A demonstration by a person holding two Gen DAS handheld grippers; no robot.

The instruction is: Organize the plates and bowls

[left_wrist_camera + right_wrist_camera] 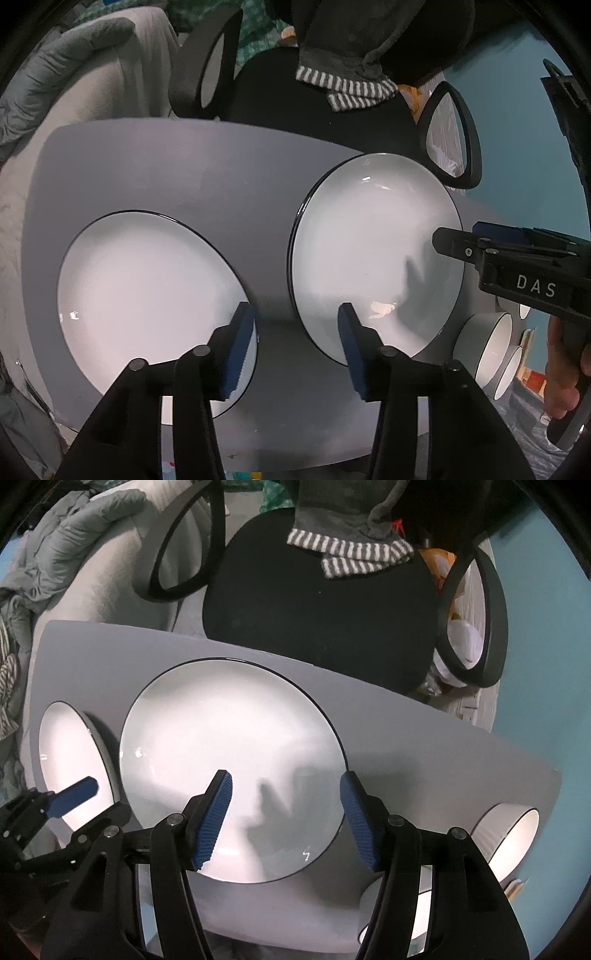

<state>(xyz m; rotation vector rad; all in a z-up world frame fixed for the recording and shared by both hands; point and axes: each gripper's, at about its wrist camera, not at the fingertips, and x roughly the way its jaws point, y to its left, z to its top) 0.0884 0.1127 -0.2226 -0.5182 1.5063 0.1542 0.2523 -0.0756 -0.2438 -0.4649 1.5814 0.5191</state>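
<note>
Two white plates with thin dark rims lie flat on the grey worktop (166, 173), side by side and apart. In the left wrist view the left plate (147, 299) sits ahead and to the left, and the right plate (373, 251) ahead and to the right.

The left hand-held gripper (297, 347) hovers over the strip of worktop between them. Its blue-padded fingers stand wide apart and hold nothing.

The right hand-held gripper (286, 818) is likewise spread wide and empty, hanging over the near edge of the right plate (229, 753). Its shadow falls on that plate.

In the left wrist view the right tool enters from the right over the plate's rim, and white letters on its black body read "DAS" (535, 286). No other writing can be read.

White bowls with dark rims stand near the right end of the worktop. One bowl (509, 834) shows at the right of the right wrist view, and another (487, 343) at the lower right of the left wrist view.

Beyond the worktop stands a black chair (325, 616) with a grey striped cloth (354, 554) draped over it.
</note>
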